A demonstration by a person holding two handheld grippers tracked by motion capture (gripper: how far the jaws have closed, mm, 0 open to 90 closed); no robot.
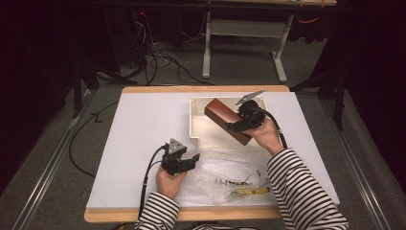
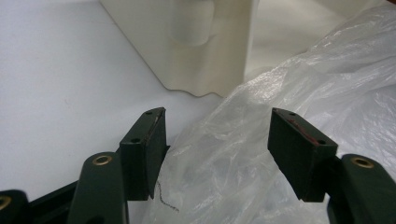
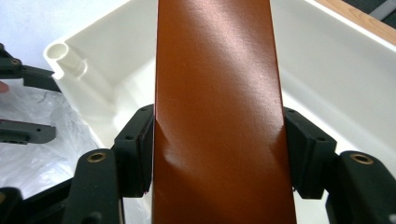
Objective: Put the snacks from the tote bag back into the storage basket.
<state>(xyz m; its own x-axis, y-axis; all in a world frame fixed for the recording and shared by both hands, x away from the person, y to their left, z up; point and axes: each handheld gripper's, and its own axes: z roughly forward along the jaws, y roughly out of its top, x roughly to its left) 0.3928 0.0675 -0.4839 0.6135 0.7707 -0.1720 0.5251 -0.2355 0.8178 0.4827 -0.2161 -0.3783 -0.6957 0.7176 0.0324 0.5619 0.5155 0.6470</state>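
Note:
A long reddish-brown box [image 1: 226, 118] [image 3: 219, 107] is held over the white tray [image 1: 195, 120] [image 3: 336, 70], one end pointing into it. My right gripper [image 1: 234, 125] [image 3: 217, 149] is shut on the box, its pads pressed to both long sides. My left gripper [image 1: 195, 157] [image 2: 217, 140] stands open at the near left, its jaws over the edge of a crumpled clear plastic bag [image 1: 230, 175] [image 2: 280, 116]. Nothing is pinched between the left pads. The tray's corner [image 2: 196, 42] stands just beyond the left jaws.
The white table top [image 1: 143, 139] has a wooden rim, with bare room at the left and far side. Small yellow and dark items [image 1: 249, 190] lie inside the bag near the front edge. Cables and a desk frame [image 1: 244, 43] are on the floor behind.

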